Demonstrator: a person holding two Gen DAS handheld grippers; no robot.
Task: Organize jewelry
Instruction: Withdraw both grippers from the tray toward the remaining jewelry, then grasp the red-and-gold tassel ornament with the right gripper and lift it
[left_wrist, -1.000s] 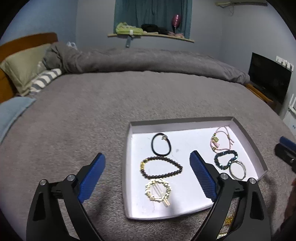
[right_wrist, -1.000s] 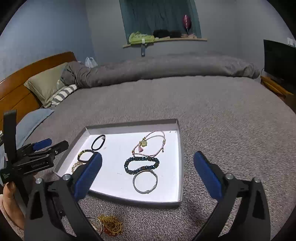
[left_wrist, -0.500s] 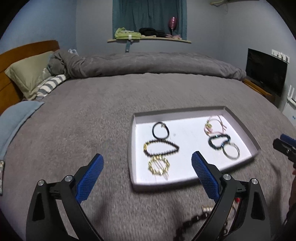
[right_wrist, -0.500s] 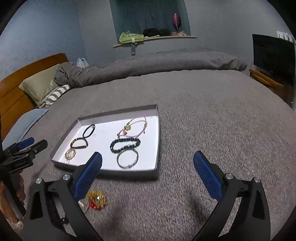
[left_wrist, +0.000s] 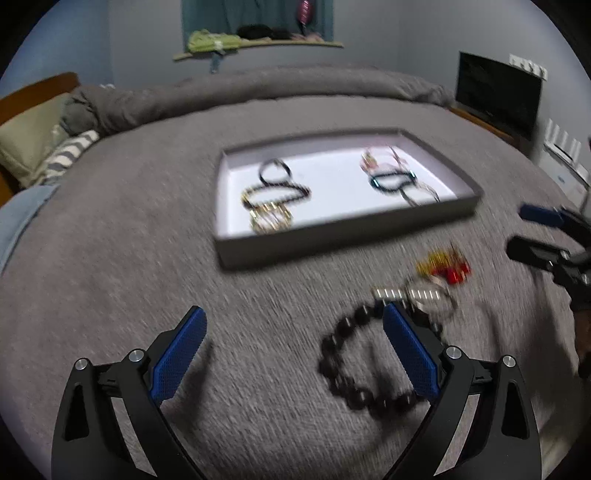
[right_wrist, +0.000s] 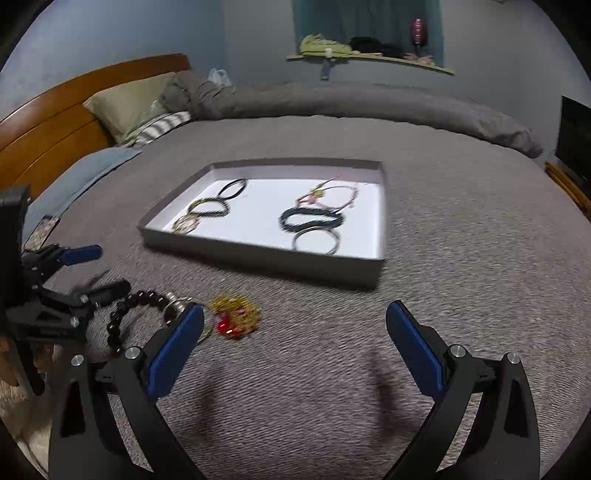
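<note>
A shallow grey tray (left_wrist: 332, 243) (right_wrist: 258, 258) with a white floor lies on the grey bedspread and holds several bracelets and hair ties. In front of it on the bedspread lie a black bead bracelet (left_wrist: 354, 384) (right_wrist: 123, 310), a silver ring piece (left_wrist: 424, 295) and a gold and red piece (left_wrist: 445, 264) (right_wrist: 236, 317). My left gripper (left_wrist: 291, 350) is open and empty, its right finger over the bead bracelet. My right gripper (right_wrist: 295, 347) is open and empty, to the right of the loose pieces. Each gripper shows in the other's view, left (right_wrist: 79, 271), right (left_wrist: 543, 232).
The bed has a wooden headboard (right_wrist: 55, 110), pillows (right_wrist: 125, 103) and a rolled grey duvet (right_wrist: 369, 103) at the far side. A dark screen (left_wrist: 498, 92) stands at the right. A phone (right_wrist: 42, 230) lies at the left bed edge.
Both grippers have pulled back from the tray and dropped lower. The loose bead bracelet, silver piece and gold and red piece have come into view in front of the tray.
</note>
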